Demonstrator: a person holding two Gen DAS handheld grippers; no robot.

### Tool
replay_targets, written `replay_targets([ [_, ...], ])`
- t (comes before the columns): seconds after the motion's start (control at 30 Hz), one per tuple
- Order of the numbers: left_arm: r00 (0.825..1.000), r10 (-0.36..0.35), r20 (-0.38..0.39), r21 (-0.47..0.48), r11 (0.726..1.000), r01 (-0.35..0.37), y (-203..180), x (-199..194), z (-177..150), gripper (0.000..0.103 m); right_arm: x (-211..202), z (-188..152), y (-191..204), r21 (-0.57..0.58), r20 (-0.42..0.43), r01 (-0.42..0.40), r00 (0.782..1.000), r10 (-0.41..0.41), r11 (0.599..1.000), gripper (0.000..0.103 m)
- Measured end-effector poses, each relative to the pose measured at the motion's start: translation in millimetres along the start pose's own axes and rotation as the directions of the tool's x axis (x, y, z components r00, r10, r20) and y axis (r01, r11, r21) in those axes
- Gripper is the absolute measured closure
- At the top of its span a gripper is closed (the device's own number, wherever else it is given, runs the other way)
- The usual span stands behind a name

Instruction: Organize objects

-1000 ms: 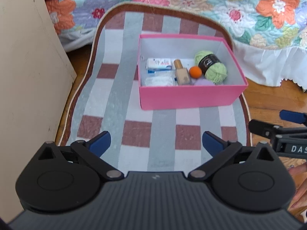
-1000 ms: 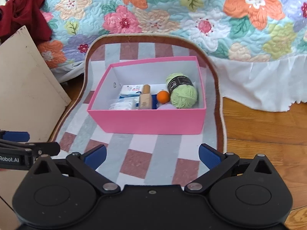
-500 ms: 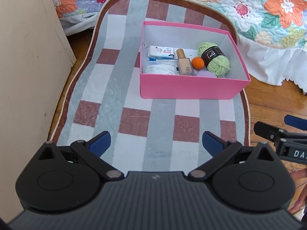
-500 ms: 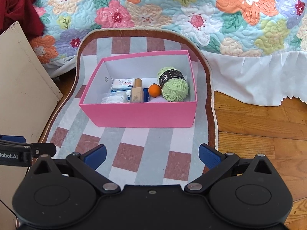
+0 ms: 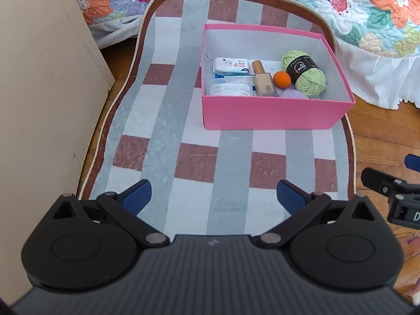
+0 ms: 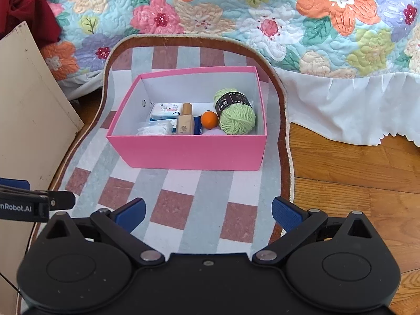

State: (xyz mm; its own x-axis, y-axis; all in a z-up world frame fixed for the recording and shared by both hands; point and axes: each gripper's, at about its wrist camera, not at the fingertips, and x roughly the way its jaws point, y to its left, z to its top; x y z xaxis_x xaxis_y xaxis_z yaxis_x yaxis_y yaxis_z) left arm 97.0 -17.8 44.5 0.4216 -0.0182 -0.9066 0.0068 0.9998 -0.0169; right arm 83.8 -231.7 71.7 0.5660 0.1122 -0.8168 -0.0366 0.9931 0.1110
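Note:
A pink box (image 5: 275,114) (image 6: 189,152) sits on a checked rug. Inside lie a green yarn ball (image 5: 304,74) (image 6: 236,113), an orange ball (image 5: 282,79) (image 6: 209,119), a beige bottle (image 5: 262,81) (image 6: 185,123), a white tissue pack (image 5: 231,65) (image 6: 168,109), a clear packet of white bits (image 5: 231,89) (image 6: 155,129) and a lilac item (image 5: 292,95). My left gripper (image 5: 214,194) hangs open and empty over the rug, well short of the box. My right gripper (image 6: 208,210) is likewise open and empty near the rug's front edge.
A beige board (image 5: 39,92) (image 6: 29,120) stands at the left of the rug (image 5: 162,120). A flowered quilt with a white frill (image 6: 341,110) hangs behind and to the right. Wooden floor (image 6: 354,178) lies to the right.
Both grippers have drawn back and tilted, so the box sits a little farther up in the left view and more centred in the right view. Neither jaw has altered.

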Motion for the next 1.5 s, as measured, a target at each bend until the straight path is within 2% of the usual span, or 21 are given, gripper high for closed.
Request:
replay_targets([
  [0.43,1.000,0.011,-0.012,0.018,1.000,-0.011,2,2,-1,0.000,0,-1,3,0.005,-0.024,-0.032,0.999,0.032,0.999,0.000],
  [0.6,1.000,0.009,-0.025,0.024,1.000,-0.009,1,5,-2,0.000,-1,-1,4,0.029,-0.041,-0.087,0.995,0.088,0.996,0.000],
  [1.0,0.998,0.004,-0.056,0.020,1.000,-0.003,0,9,-2,0.000,0,-2,6,0.011,-0.041,-0.060,0.997,0.061,0.998,0.000],
  [1.5,0.998,0.018,-0.058,0.015,1.000,-0.017,4,12,-1,0.000,2,-3,1,0.006,-0.042,-0.048,0.998,0.048,0.999,0.000],
])
